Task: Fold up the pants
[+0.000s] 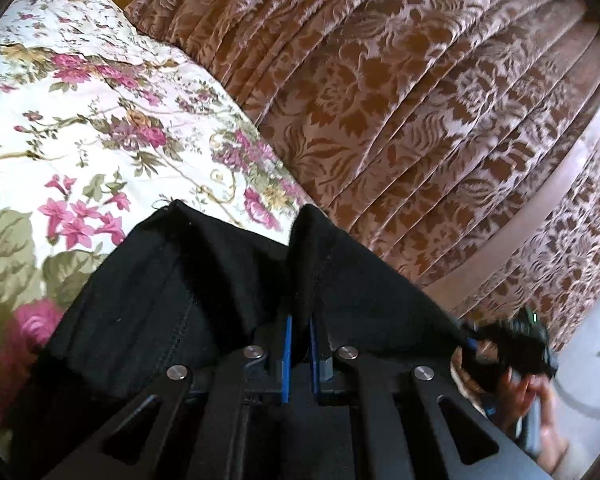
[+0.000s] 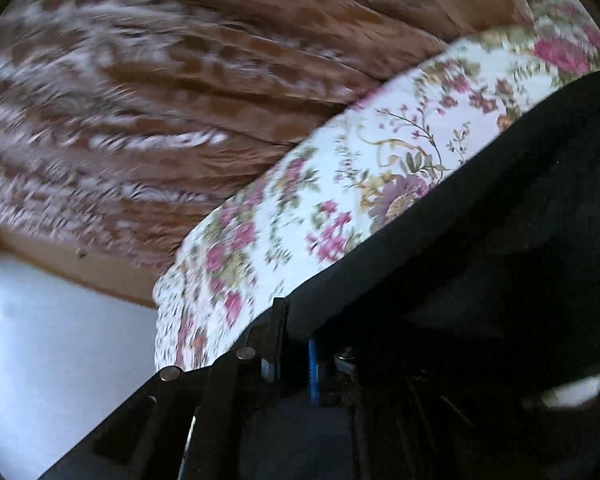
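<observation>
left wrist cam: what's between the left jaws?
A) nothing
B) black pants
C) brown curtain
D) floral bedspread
B: the left gripper is shut on a fold of the black pants, whose cloth bunches up over its blue pads; the bedspread lies beyond.

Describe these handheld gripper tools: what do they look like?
The left gripper is a matte black frame of angled, slotted bars joined by round silver rivets, with two thin blue finger pads. The right gripper looks the same: black bars, silver rivets, blue pad.
</observation>
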The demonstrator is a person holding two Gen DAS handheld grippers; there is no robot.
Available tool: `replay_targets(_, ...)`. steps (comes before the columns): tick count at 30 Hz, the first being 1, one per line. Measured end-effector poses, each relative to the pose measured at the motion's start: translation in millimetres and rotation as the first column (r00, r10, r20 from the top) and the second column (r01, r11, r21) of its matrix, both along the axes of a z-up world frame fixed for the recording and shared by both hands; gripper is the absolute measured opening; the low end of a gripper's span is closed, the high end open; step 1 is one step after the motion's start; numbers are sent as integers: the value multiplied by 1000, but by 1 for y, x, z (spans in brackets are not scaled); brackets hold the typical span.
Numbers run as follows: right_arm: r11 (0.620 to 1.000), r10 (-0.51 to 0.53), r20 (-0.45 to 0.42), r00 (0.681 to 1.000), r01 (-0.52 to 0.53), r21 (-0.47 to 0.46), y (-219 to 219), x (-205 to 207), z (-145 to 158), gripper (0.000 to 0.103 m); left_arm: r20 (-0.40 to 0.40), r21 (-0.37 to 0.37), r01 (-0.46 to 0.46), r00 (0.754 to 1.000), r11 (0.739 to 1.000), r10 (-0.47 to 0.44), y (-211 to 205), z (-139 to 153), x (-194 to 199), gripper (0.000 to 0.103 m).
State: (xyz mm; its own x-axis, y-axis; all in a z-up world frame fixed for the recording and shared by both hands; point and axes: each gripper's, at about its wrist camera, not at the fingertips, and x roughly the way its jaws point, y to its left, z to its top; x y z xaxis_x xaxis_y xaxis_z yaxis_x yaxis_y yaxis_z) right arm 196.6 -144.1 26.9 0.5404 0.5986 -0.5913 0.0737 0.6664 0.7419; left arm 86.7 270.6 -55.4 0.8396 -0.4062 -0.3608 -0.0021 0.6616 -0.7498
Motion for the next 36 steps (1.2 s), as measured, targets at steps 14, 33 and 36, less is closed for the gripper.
replay_targets(14, 974, 132, 214, 968, -87, -208, 24, -132, -33, 9, 12, -83, -81, 997, 993, 82, 11, 8, -75, 51)
replay_targets(33, 984, 132, 179, 975, -107, -146, 14, -134, -69, 12, -228, -192, -57, 973, 980, 12, -40, 6, -54, 18)
replay_targets(36, 985, 134, 163, 977, -115, -126, 11, -135, -66, 20, -259, -139, -61, 965, 988, 23, -47, 1, -51, 6)
